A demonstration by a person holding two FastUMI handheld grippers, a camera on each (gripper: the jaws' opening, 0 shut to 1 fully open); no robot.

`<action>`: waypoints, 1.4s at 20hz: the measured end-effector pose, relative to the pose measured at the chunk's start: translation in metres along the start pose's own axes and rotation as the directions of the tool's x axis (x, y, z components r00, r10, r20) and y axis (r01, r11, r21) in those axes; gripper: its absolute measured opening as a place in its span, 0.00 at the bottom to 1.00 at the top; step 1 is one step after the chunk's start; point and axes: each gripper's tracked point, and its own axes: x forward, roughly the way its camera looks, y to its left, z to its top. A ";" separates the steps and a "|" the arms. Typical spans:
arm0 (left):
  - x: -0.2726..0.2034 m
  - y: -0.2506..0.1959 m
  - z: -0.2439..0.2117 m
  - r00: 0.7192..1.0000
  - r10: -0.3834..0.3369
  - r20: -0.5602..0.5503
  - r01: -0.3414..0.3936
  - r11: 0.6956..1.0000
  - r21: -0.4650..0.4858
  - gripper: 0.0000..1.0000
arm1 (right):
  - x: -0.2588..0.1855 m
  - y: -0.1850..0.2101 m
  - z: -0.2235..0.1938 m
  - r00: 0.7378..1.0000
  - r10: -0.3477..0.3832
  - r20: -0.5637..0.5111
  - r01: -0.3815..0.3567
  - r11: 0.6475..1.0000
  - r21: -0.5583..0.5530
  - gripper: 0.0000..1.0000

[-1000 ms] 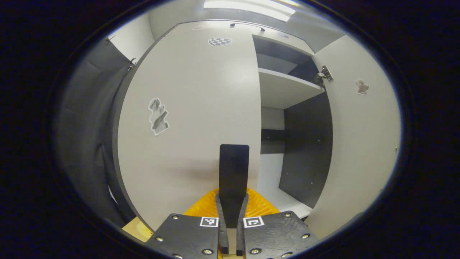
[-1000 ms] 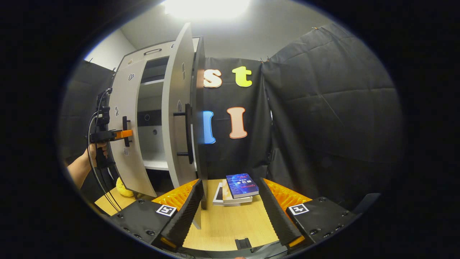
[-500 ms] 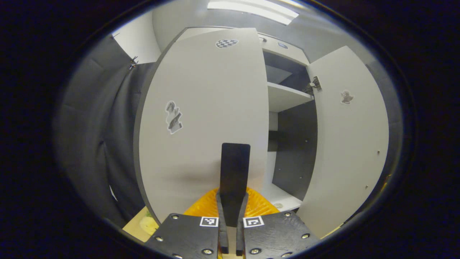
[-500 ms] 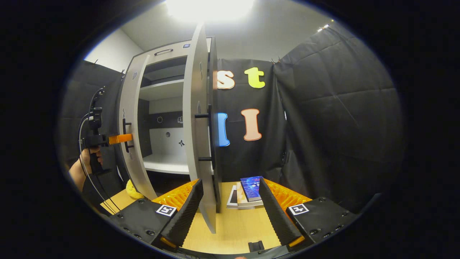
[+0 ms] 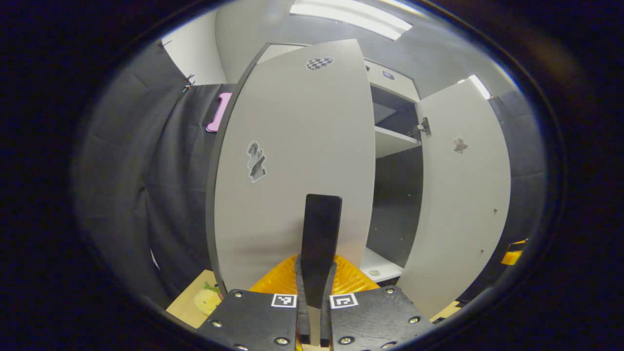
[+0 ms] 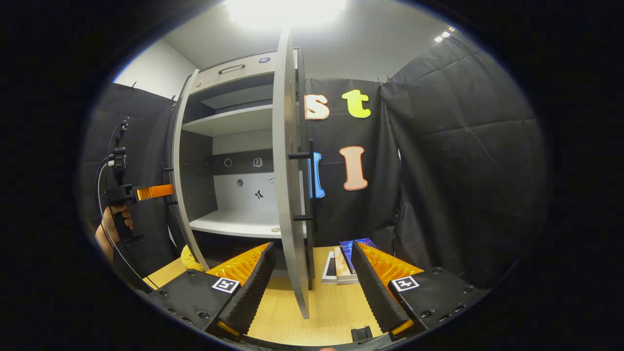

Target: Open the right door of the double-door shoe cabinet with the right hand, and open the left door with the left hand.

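Note:
The grey left door (image 5: 292,161) of the shoe cabinet stands swung out, and my left gripper (image 5: 316,265) is shut on its black handle (image 5: 319,229). Beside it the right door (image 5: 463,195) is wide open, baring a shelf (image 5: 392,141). In the right gripper view my right gripper (image 6: 312,248) is open, with the right door (image 6: 287,195) edge-on between its spread fingers (image 6: 248,287), which do not press on it. Its handle (image 6: 309,185) faces the cloth wall. At far left a hand (image 6: 109,229) holds the left gripper (image 6: 146,191) at the left door (image 6: 178,170).
The cabinet stands on a wooden table (image 6: 331,307). A stack of books (image 6: 341,258) lies behind the right door. A yellow soft toy (image 6: 187,256) sits under the left door. Black cloth walls close in on both sides.
The left door has swung farther out with my left gripper on its handle. In the right gripper view the right door has turned nearly edge-on and more of the cabinet's inside shows.

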 end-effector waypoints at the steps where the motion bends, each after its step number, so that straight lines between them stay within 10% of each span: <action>1: -0.001 0.004 -0.001 1.000 -0.001 0.002 0.001 1.000 -0.001 0.10 | 0.002 0.005 0.000 1.000 0.007 -0.002 -0.007 1.000 -0.003 0.97; 28: -0.063 0.101 0.015 0.997 0.072 0.028 -0.073 0.995 0.067 0.08 | 0.017 0.112 -0.010 0.991 0.133 -0.016 -0.134 0.990 -0.049 0.97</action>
